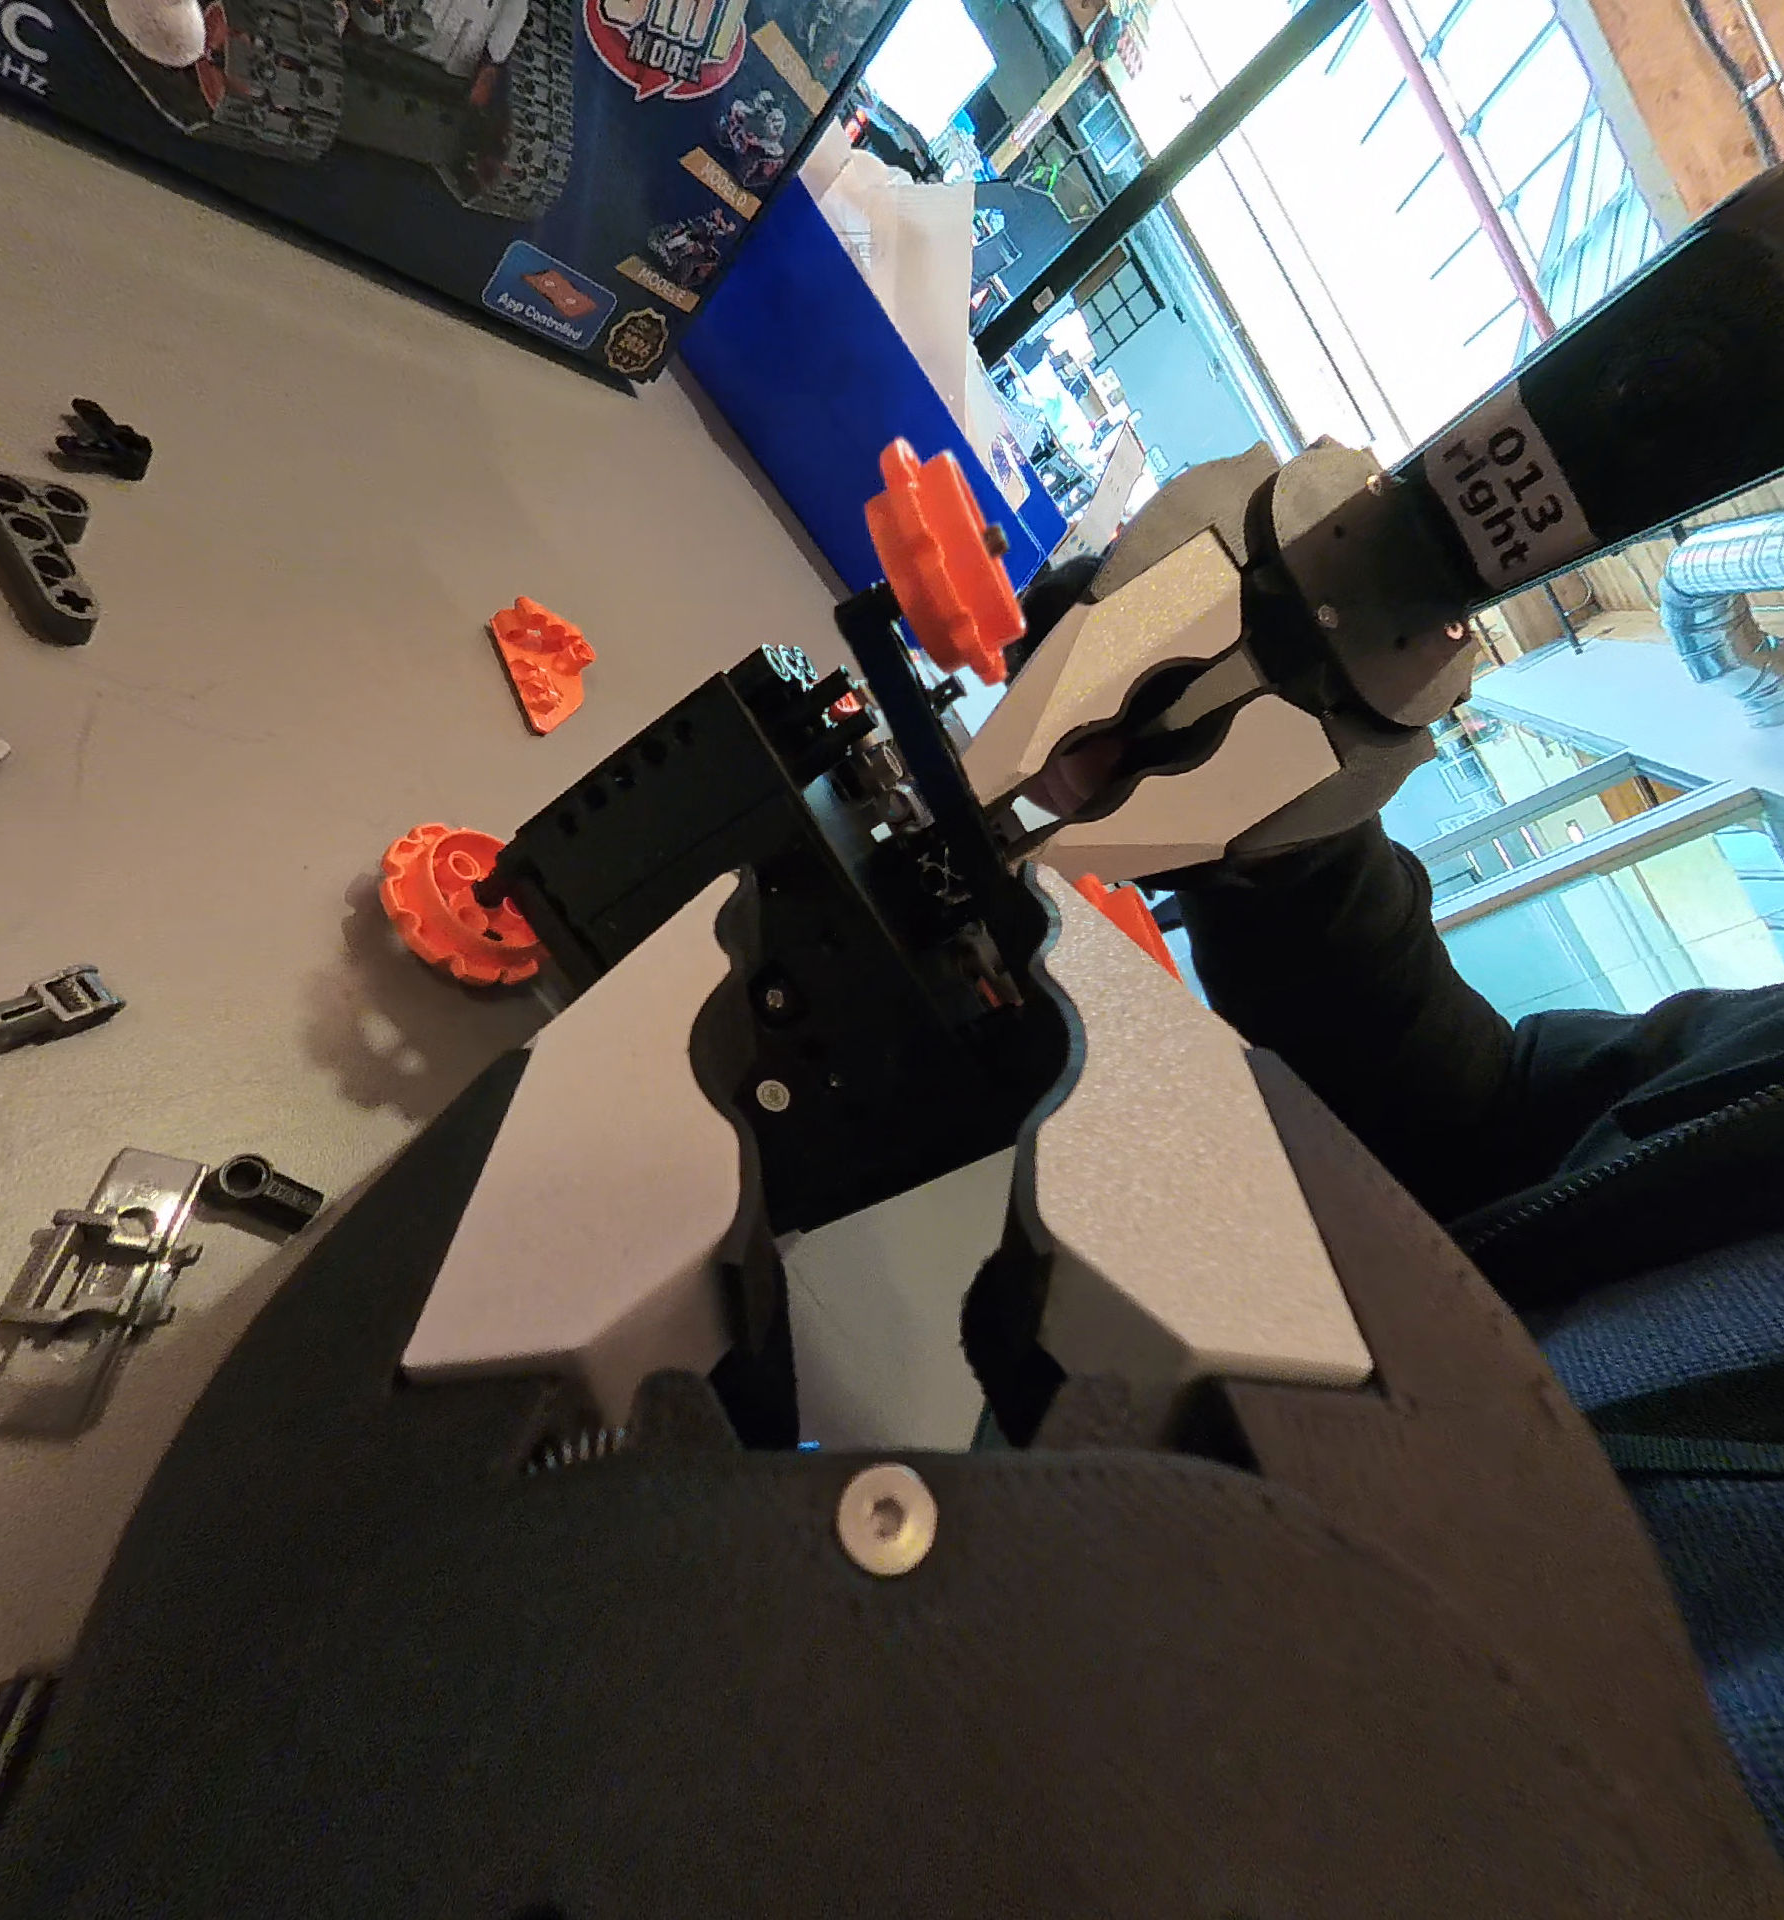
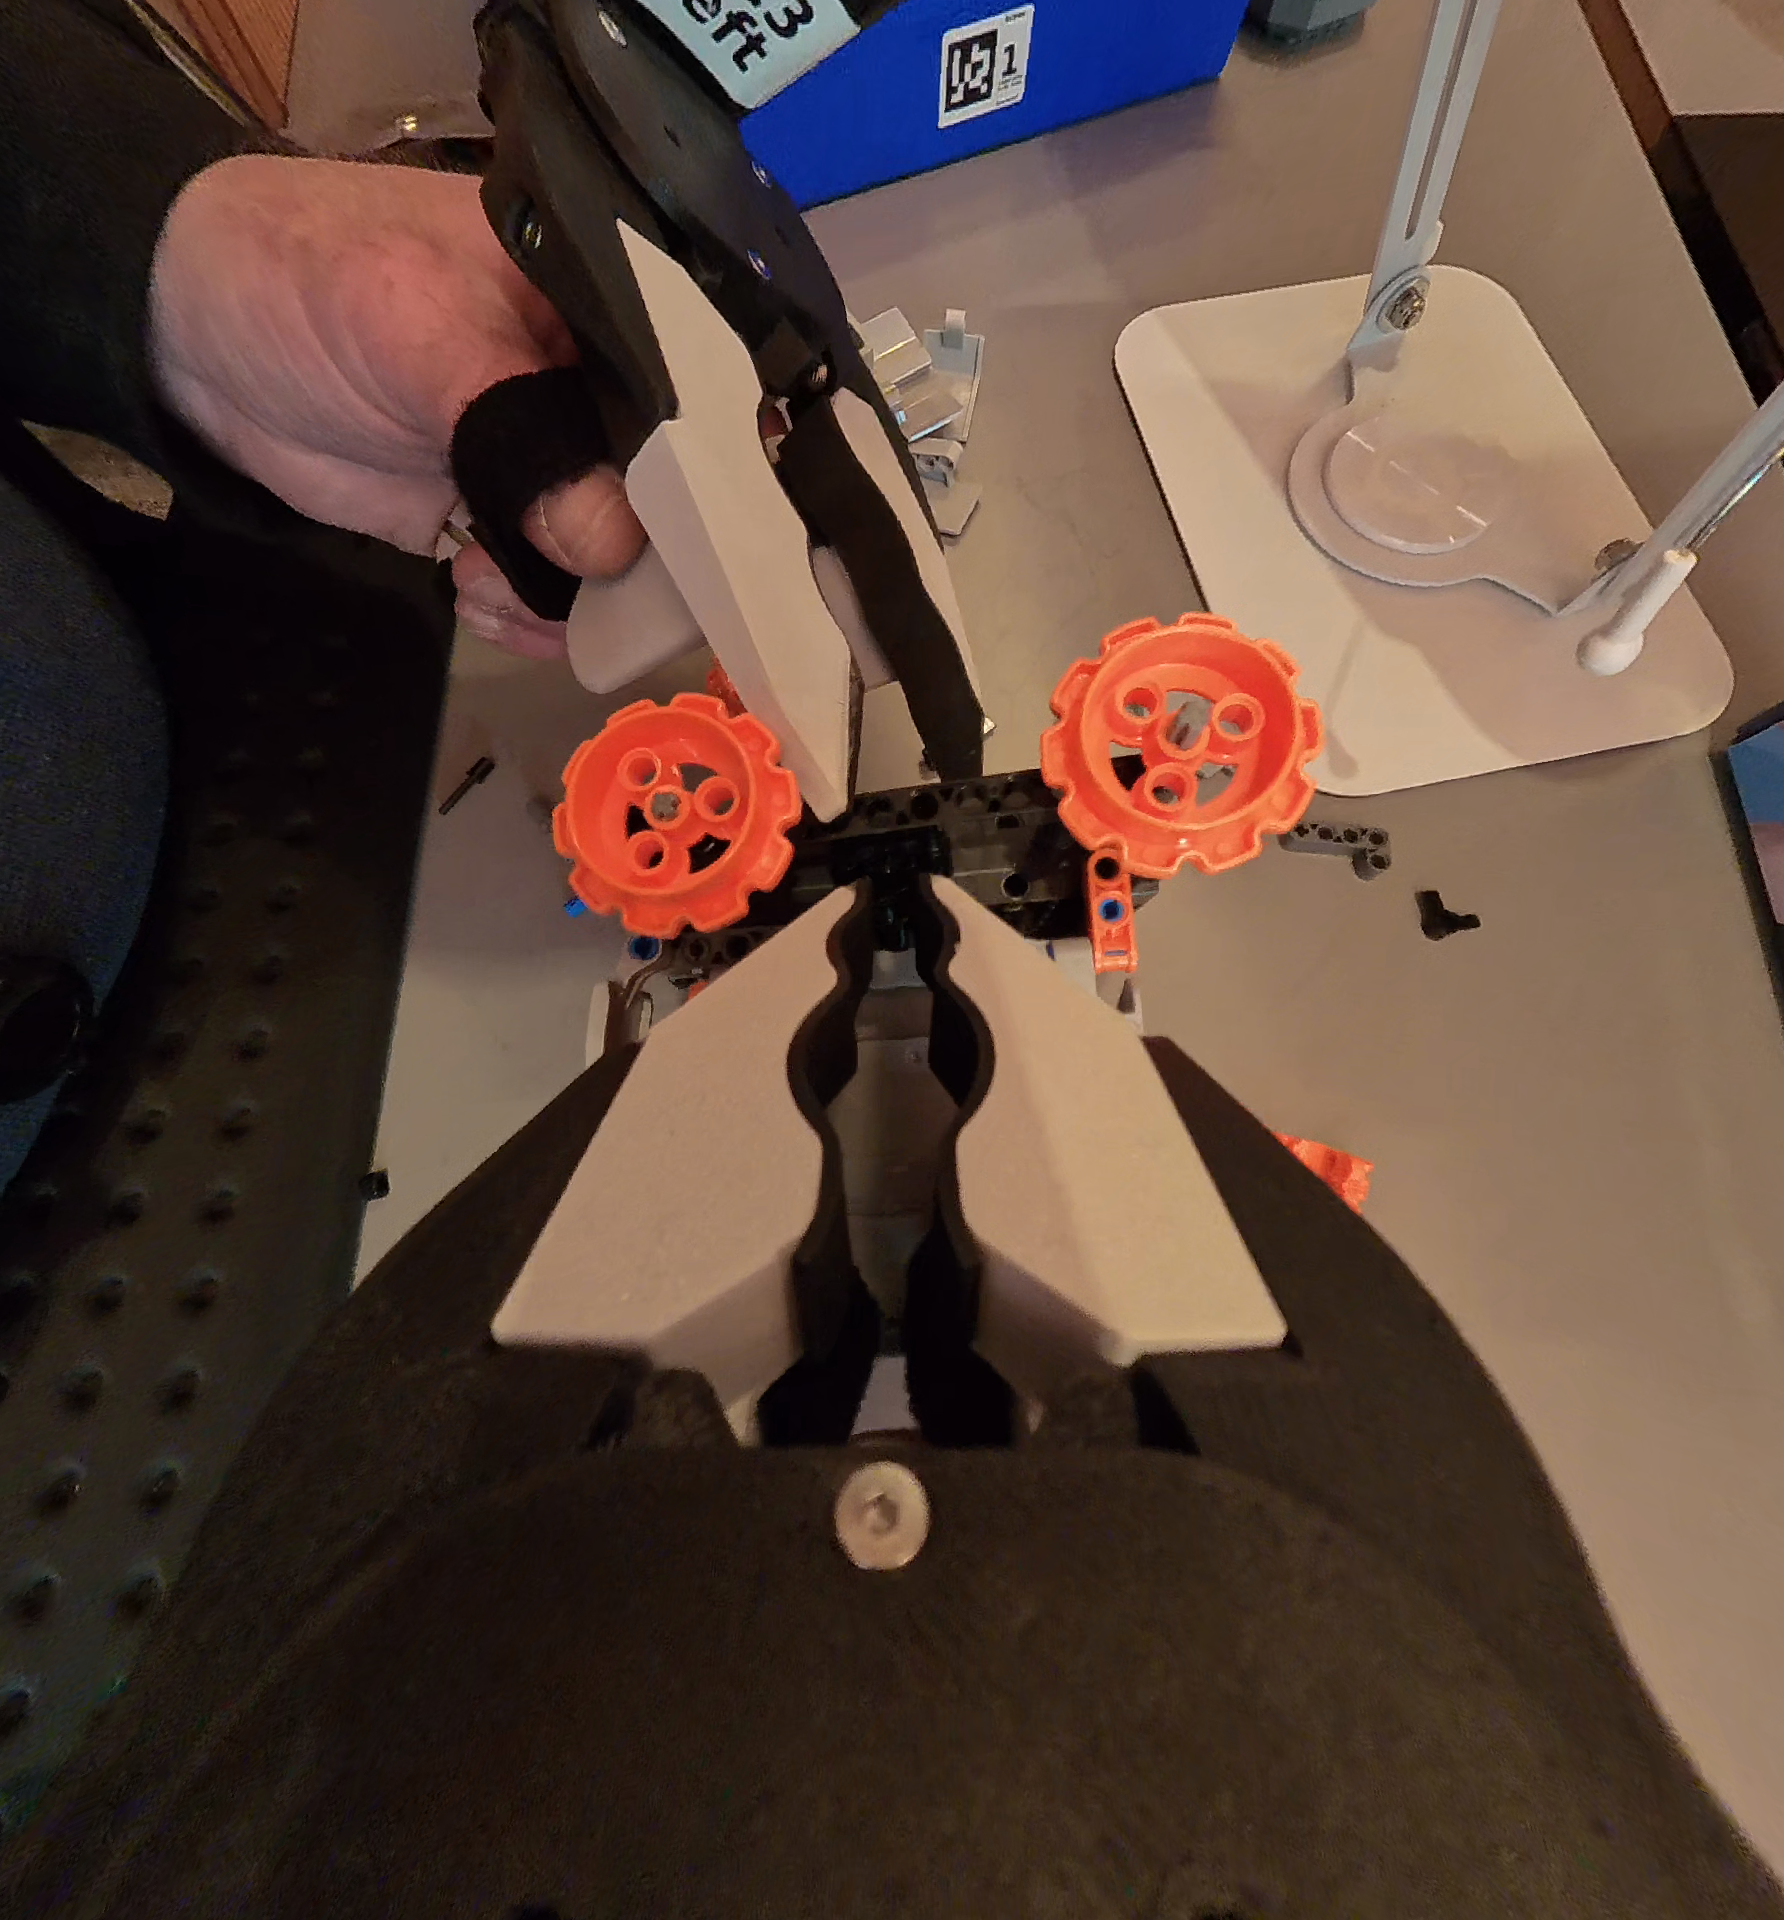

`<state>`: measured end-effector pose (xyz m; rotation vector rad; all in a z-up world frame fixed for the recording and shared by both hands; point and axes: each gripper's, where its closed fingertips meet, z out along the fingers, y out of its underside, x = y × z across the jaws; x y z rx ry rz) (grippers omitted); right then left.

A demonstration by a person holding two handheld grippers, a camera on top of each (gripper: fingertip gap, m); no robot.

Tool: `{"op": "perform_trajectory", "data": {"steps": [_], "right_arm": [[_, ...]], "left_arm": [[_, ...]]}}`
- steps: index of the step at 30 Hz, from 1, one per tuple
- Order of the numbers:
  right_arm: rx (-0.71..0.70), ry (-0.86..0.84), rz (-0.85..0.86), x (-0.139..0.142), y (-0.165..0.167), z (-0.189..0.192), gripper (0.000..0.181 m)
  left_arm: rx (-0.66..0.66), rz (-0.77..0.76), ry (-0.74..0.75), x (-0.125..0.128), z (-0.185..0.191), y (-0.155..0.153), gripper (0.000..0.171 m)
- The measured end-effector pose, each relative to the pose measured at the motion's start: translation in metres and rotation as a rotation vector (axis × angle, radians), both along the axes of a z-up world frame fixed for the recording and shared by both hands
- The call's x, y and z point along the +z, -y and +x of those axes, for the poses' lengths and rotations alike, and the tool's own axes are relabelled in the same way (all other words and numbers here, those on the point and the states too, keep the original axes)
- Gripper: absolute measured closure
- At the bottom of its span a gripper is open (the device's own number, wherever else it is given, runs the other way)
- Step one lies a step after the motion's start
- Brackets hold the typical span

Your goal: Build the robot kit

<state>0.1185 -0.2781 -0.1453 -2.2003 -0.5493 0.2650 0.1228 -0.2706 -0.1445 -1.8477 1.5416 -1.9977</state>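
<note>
A black brick-built model point(image 1: 846, 935) with two orange toothed wheels point(image 1: 945, 561) point(image 1: 462, 920) is held just above the grey table. My left gripper point(image 1: 893, 914) is shut on the model's black body. My right gripper point(image 2: 893, 899) is shut on a small black part at the edge of the model point(image 2: 971, 831), between the two orange wheels point(image 2: 675, 816) point(image 2: 1179, 743). The right gripper also shows in the left wrist view point(image 1: 1013, 821), coming in from the right. The left gripper shows in the right wrist view point(image 2: 898, 748), held by a hand point(image 2: 348, 364).
Loose parts lie on the table: a grey beam point(image 1: 31, 556), an orange plate point(image 1: 540, 665), small grey and black pieces point(image 1: 41, 1008). A printed box point(image 1: 400, 135) and a blue bin point(image 1: 836, 384) stand behind. A white stand base point(image 2: 1418, 540) is at the right. A black studded mat point(image 2: 140, 1247) lies at the left. The tips of both grippers are at nearly the same place. Both grippers' tips are roughly 15 cm from the orange plate point(image 1: 540, 665).
</note>
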Motion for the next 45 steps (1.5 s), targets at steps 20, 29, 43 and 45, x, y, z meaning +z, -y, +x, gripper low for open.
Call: {"op": "perform_trajectory", "data": {"steps": [20,29,43,45], "right_arm": [[-0.062,-0.043,0.035,0.004,-0.002,-0.002,0.177],[-0.100,-0.048,0.044,0.004,-0.001,-0.001,0.177],[-0.108,-0.038,0.089,0.006,-0.006,-0.001,0.177],[-0.108,-0.039,0.097,0.007,-0.006,-0.001,0.177]], "left_arm": [[-0.018,0.063,0.034,0.011,-0.001,-0.002,0.141],[-0.135,0.003,0.081,0.030,-0.004,0.000,0.170],[-0.117,0.057,-0.011,0.020,-0.001,0.001,0.158],[-0.105,0.030,-0.024,0.017,0.000,0.000,0.159]]}}
